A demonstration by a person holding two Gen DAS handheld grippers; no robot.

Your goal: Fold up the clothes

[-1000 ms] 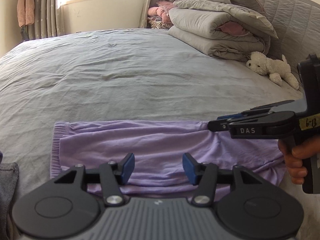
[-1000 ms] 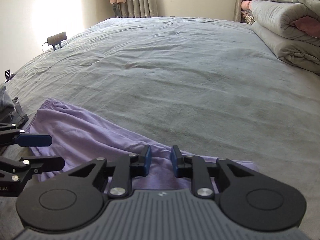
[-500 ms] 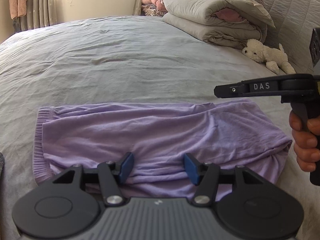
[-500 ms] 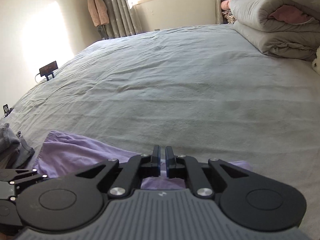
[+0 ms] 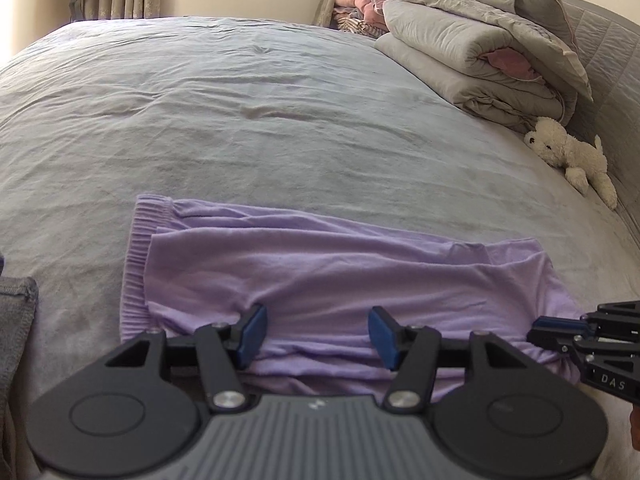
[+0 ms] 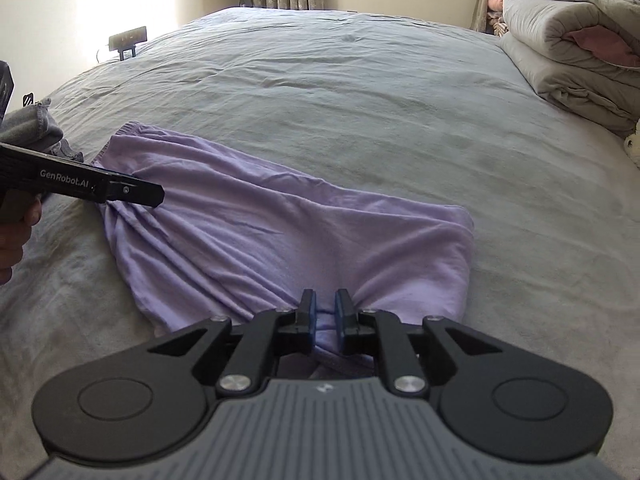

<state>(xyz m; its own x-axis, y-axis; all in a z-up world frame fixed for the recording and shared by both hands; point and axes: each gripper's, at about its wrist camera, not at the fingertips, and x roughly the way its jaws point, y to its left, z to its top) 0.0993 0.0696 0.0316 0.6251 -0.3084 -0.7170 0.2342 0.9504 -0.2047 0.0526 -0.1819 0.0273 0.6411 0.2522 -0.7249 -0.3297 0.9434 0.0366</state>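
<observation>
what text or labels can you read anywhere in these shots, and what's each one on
"DAS": on the side of the right gripper, seen from the left wrist camera.
"GenRobot.AI": on the side of the left gripper, seen from the right wrist camera.
Small logo on each camera's own gripper body: too small to read.
Nothing else bears text.

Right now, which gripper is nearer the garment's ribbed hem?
Left. The left gripper sits open over the purple garment beside its ribbed hem; the right gripper pinches the opposite end.
</observation>
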